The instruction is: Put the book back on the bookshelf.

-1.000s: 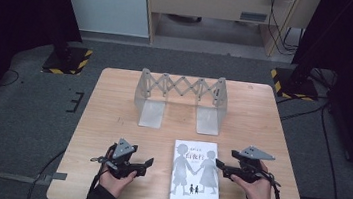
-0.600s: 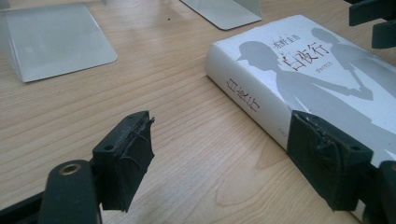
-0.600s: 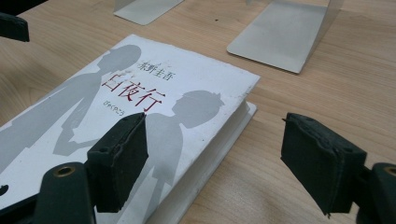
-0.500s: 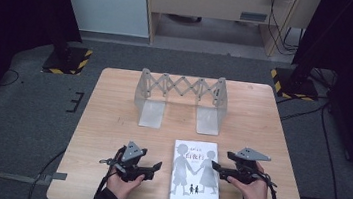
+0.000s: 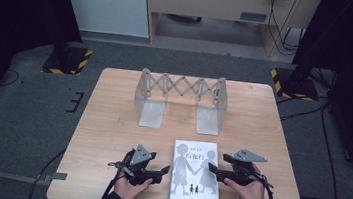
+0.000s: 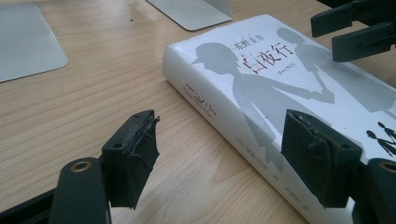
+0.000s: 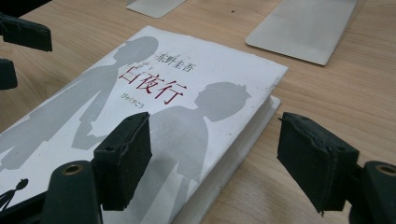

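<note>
Tools [image 5: 164,171] [image 5: 213,169] flank book [image 5: 195,174]; bookend rack [image 5: 179,97] well behind

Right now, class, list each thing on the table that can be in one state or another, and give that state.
Book: closed, lying flat, cover up.
Expandable bookend rack: standing, stretched out, nothing in it.
Left gripper: open, jaws just closing, astride the book's spine edge.
Right gripper: open, astride the book's page edge.
</note>
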### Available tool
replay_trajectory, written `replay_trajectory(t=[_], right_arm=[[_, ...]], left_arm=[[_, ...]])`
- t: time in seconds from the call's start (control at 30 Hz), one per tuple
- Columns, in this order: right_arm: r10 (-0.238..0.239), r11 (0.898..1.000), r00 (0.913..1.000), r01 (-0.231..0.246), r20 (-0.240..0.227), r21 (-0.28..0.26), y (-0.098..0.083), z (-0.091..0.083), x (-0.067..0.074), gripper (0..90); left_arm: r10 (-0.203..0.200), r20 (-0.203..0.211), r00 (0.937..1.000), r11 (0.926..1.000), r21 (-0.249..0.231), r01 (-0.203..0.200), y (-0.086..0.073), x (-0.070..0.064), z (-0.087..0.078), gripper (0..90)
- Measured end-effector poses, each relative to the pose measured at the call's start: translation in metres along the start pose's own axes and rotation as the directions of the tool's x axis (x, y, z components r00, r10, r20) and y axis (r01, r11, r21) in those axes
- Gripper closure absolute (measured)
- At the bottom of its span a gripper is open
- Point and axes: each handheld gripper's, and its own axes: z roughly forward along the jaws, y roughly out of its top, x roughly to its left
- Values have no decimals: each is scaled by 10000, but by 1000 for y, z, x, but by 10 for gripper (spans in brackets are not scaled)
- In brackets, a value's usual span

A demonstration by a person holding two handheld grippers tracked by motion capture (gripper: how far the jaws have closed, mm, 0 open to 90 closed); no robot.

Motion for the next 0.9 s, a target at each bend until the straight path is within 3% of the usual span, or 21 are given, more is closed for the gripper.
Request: replay_trajectory(t=[0.43, 0.63, 0.77, 0.9], right_arm=[[110, 9998, 9994, -106, -324, 152, -3, 6, 7, 275], [380, 9991, 9979, -371, -517, 185, -5, 8, 8, 274], [442, 9989, 9974, -432, -568, 185, -5, 9, 7, 265], [472, 9988, 9972, -464, -578, 156, -6, 11, 6, 253]], left_arm=[[152, 276, 9995, 9998, 124, -155, -1, -17, 14, 270], [524, 421, 9977, 9980, 326, -538, -3, -22, 22, 262], [526, 607, 9968, 9980, 316, -546, -3, -22, 26, 226], [234, 872, 9959, 9989, 387, -268, -3, -17, 30, 155]])
